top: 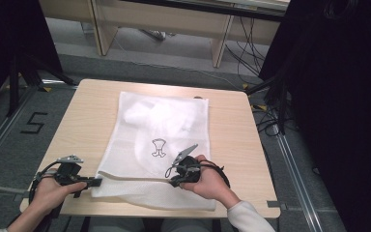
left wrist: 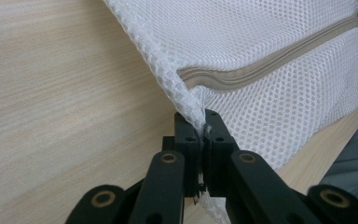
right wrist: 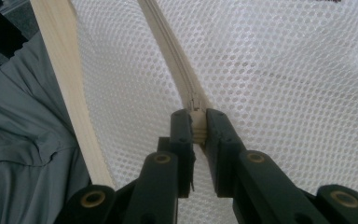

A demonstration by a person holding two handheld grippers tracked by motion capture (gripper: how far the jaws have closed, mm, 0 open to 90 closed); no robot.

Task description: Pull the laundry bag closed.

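Observation:
A white mesh laundry bag [top: 159, 140] with something white inside lies flat on the wooden table [top: 87, 121]. It carries a small black printed mark, and a beige zipper [left wrist: 270, 63] runs along its near edge. My left gripper [top: 95, 182] is shut on the bag's near left corner [left wrist: 193, 109], the mesh pinched between its jaws. My right gripper [top: 170, 174] is shut on the zipper pull [right wrist: 196, 122], at the closed zipper's tape [right wrist: 168, 51], about midway along the bag's near edge.
The table's near edge [right wrist: 70, 93] runs close under both hands, with grey trousers below it. Black stands and cables flank the table on the floor. A wooden bench stands behind the table.

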